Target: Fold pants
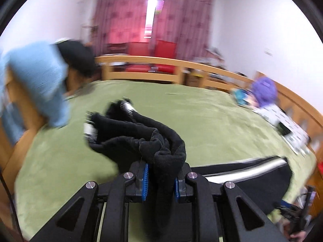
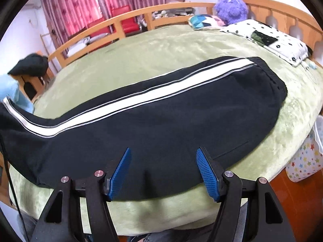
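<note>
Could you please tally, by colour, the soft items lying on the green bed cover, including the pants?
Black with a white stripe: 1, the pants, one end shut in the left tongs
Purple: 1, the plush toy
White with black dots: 1, the pillow
Blue patchwork: 1, the cushion
Total: 4

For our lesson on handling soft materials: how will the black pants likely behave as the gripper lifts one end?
Probably floppy: the pants bunch and droop where the left gripper pinches them. Likely dragging rather than sliding freely, since the rest lies spread across the plush green blanket. The right gripper is open.
</note>
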`<state>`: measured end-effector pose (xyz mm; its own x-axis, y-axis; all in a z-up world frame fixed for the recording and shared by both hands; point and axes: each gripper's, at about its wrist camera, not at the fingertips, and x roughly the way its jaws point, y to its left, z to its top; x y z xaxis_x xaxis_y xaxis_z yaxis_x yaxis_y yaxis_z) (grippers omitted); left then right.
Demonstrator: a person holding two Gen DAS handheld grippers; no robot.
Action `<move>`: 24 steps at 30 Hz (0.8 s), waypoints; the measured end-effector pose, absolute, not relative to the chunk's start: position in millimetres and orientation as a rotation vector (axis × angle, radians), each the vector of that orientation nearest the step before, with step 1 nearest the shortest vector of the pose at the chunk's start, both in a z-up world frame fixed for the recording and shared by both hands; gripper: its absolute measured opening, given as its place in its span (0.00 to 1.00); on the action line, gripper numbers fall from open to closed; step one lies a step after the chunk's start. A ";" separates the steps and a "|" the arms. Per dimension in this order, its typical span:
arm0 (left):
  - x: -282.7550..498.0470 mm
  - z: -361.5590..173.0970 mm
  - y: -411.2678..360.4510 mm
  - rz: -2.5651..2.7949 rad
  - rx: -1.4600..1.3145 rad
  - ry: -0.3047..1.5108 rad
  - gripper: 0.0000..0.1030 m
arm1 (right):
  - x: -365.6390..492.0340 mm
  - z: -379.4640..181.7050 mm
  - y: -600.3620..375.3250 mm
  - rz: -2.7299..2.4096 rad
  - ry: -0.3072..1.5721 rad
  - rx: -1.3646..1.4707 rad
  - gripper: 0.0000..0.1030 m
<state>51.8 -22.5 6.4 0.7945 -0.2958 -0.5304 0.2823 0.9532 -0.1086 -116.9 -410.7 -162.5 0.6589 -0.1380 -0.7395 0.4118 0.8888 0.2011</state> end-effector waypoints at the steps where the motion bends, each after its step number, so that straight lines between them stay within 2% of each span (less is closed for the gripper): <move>1: 47.9 9.3 -53.7 -0.362 -0.004 0.575 0.17 | -119.2 -165.3 -416.6 -0.323 0.799 0.388 0.64; 5: 34.9 -1.0 -146.9 -0.534 0.043 0.634 0.18 | -136.3 -176.6 -444.1 -0.317 0.786 0.486 0.65; 8: 32.3 -24.4 -184.1 -0.671 0.000 0.741 0.29 | -151.0 -183.3 -459.3 -0.309 0.786 0.532 0.65; 10: 35.3 -42.5 -183.7 -0.731 -0.084 0.811 0.49 | -157.3 -184.7 -465.8 -0.320 0.778 0.538 0.65; 12: 35.2 -51.9 -171.6 -0.742 -0.142 0.816 0.56 | -163.6 -186.2 -470.8 -0.312 0.766 0.552 0.65; 18: 32.0 -85.8 -110.4 -0.605 -0.189 0.857 0.60 | -146.3 -193.2 -468.1 -0.227 0.760 0.597 0.65; 24: 32.7 -129.2 -52.5 -0.458 -0.277 0.943 0.60 | -91.6 -192.5 -427.4 -0.032 0.746 0.616 0.65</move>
<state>32.7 -52.5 -129.2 0.5021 -0.4914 -0.7116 0.2549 0.8704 -0.4212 -91.6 -427.4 -192.5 0.7423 0.1851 -0.6440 0.2396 0.8243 0.5130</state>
